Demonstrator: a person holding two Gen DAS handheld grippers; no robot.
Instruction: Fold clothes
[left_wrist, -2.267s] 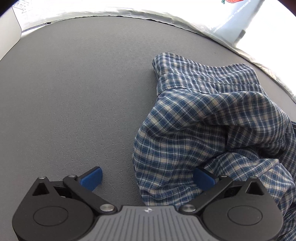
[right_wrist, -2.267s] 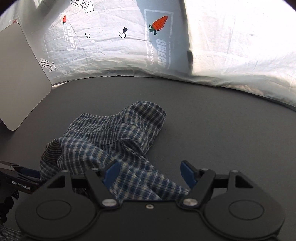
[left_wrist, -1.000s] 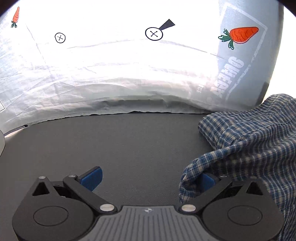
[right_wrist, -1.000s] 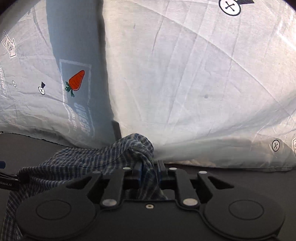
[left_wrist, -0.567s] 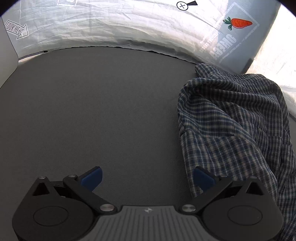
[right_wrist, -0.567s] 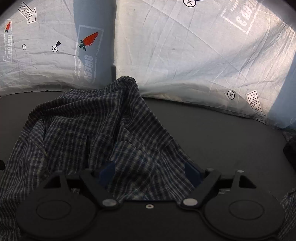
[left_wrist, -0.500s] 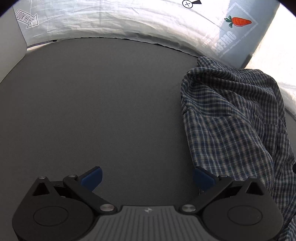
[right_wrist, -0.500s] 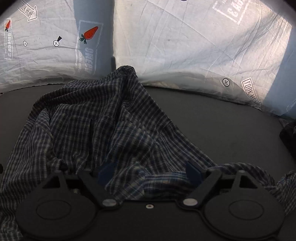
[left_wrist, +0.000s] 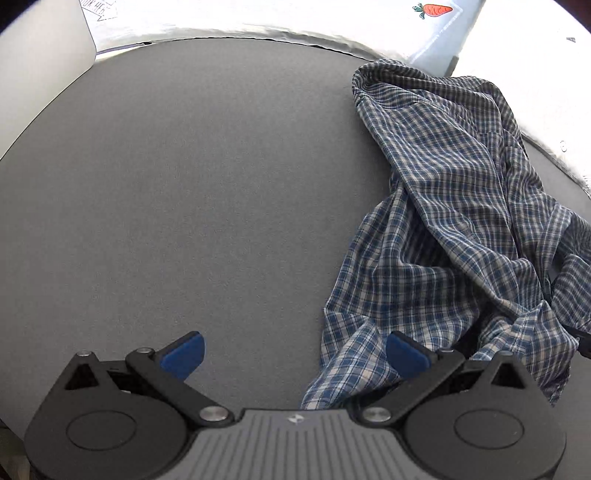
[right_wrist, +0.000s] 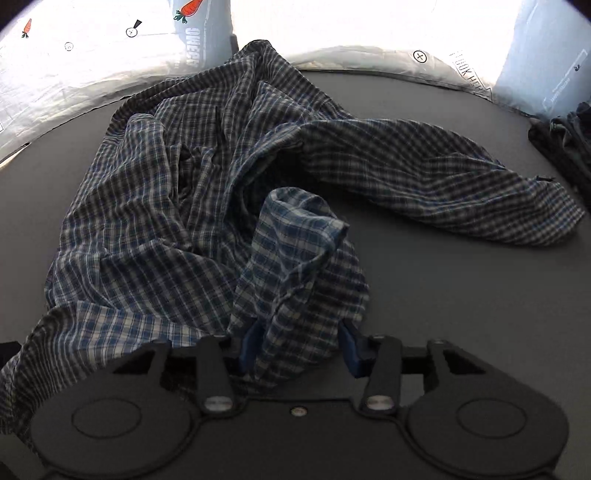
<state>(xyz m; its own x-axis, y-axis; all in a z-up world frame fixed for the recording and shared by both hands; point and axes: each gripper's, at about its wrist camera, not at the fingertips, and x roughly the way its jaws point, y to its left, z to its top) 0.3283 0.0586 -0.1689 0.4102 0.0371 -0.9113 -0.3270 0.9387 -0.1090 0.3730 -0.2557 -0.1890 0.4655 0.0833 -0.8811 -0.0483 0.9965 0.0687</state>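
Left side first: your left gripper (left_wrist: 293, 354) has its blue pads spread wide, gripping nothing. Bare grey table (left_wrist: 184, 184) lies under the left pad; the hem of the checked shirt (left_wrist: 443, 229) drapes over the right pad but nothing presses on it. From that gripper the shirt lies off to the right and ahead, running in a long crumpled band from the near hem up toward the far table edge.

Now across to the right. Your right gripper (right_wrist: 297, 349) sits right at the near edge of the heap, and its jaws are closing with a raised fold of the shirt (right_wrist: 207, 206) standing up between them. The left pad looks to be against the cloth, but the right pad still shows a sliver of gap, so I would not call that a firm pinch yet. From here the body bunches to the left and ahead, and one sleeve (right_wrist: 443, 177) stretches away to the right, nearly flat.

So the right hand is the nearer one, already in the cloth; the left needs to come in rightward to find an edge.

The count: one checked shirt, two grippers, one dark pile of clothing (right_wrist: 565, 144) at the far right edge.
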